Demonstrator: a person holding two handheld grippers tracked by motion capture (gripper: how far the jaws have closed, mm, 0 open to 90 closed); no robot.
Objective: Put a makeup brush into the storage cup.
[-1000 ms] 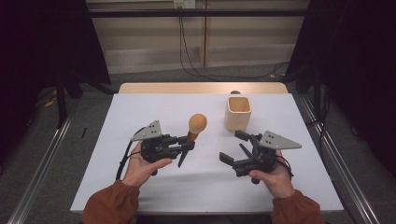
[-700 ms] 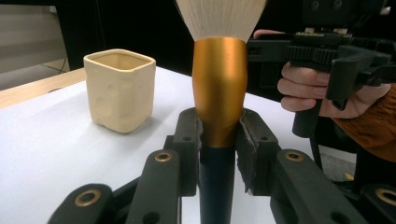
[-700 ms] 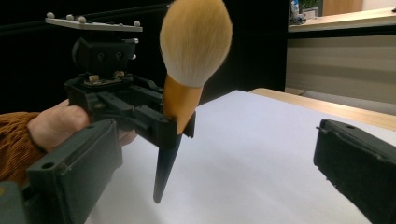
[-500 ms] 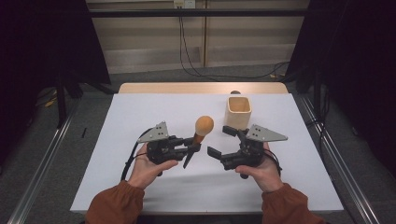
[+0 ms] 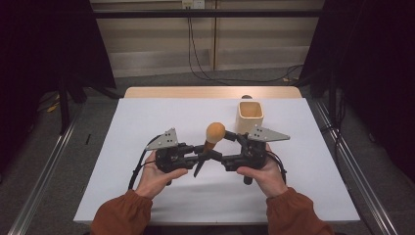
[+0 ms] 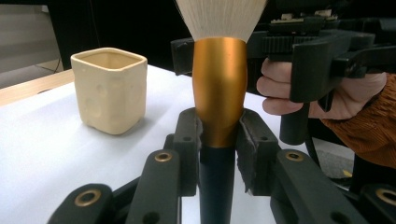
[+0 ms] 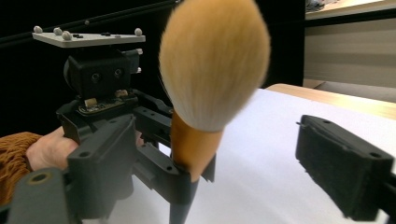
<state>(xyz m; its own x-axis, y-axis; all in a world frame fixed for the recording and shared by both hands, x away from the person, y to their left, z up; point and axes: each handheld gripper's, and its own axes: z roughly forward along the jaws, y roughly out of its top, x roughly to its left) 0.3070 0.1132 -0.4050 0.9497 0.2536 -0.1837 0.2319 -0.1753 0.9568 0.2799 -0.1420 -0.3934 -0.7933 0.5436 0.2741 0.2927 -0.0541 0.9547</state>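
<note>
A makeup brush with a fluffy tan head, gold ferrule and dark handle stands tilted above the white table. My left gripper is shut on the ferrule's lower end, one pad on each side. My right gripper faces it from the right. Its jaws have just been closing and stand wide on either side of the brush, the pads clear of it. A cream square cup stands behind the right hand.
The table is covered in white, with a wooden strip along its far edge. The cup stands upright with nothing seen inside. Dark curtains and metal floor rails flank the table, and cables hang at the back wall.
My right gripper has moved left until its jaws flank the brush. The left gripper and brush have shifted slightly right, still gripped.
</note>
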